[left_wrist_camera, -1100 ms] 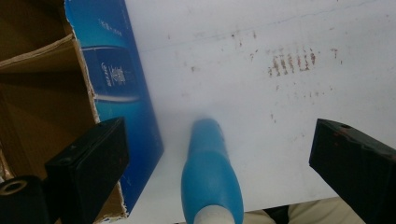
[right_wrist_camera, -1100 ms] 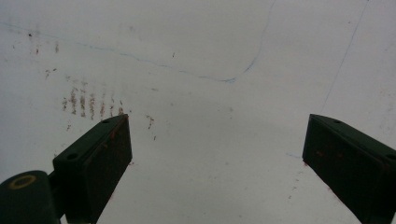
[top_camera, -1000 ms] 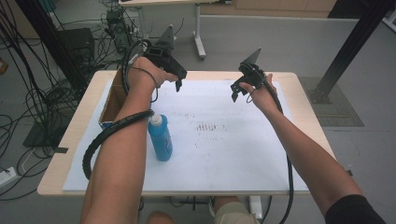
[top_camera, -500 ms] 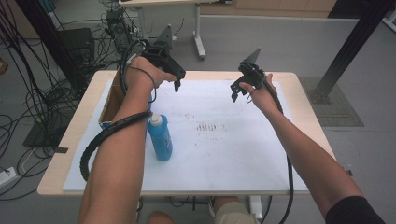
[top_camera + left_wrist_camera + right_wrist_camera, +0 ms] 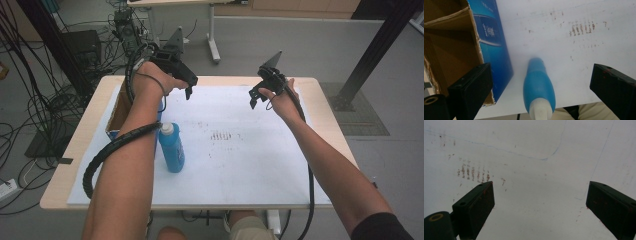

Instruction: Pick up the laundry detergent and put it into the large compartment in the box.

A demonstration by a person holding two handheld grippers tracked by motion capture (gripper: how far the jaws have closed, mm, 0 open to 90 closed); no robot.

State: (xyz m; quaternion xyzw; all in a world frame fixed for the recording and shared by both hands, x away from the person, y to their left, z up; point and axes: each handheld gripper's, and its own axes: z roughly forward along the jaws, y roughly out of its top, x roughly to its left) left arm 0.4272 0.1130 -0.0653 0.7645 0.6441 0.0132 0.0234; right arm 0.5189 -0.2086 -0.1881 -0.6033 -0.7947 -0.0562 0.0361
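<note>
Cardboard box (image 5: 117, 112) at the bench's (image 5: 70, 150) left edge, open top, blue printed side facing in. Blue bottle (image 5: 171, 147) upright just beside it on the white sheet (image 5: 240, 165), white cap up, toward the front-left. Left claw (image 5: 189, 86) held above the back-left part of the bench, jaws wide apart, nothing in them; its own view looks down on the bottle. Right claw (image 5: 256, 95) over the back-right area, jaws apart too, empty, above bare sheet with brown smudges (image 5: 222, 135).
</note>
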